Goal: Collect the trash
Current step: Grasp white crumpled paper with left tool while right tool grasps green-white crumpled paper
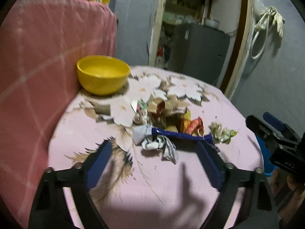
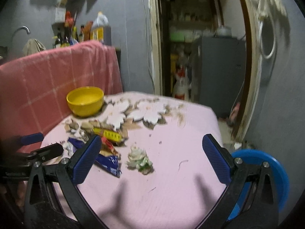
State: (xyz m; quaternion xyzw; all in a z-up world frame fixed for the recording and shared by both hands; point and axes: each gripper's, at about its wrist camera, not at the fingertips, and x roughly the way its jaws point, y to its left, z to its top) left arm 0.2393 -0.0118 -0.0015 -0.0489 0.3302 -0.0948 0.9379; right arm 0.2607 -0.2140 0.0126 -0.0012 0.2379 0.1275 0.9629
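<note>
Tongs (image 1: 154,152) (image 2: 152,154) spread, yellow bowl (image 1: 103,74) empty

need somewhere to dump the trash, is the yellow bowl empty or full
Empty, as far as shown. The bowl stands upright by the pink cloth, and both views show only bare yellow inside; the wrappers lie on the table.

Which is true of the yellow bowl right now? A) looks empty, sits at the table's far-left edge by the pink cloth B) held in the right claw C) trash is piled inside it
A: the yellow bowl shows only bare interior, beside the pink cloth; the wrappers lie apart on the table.
</note>
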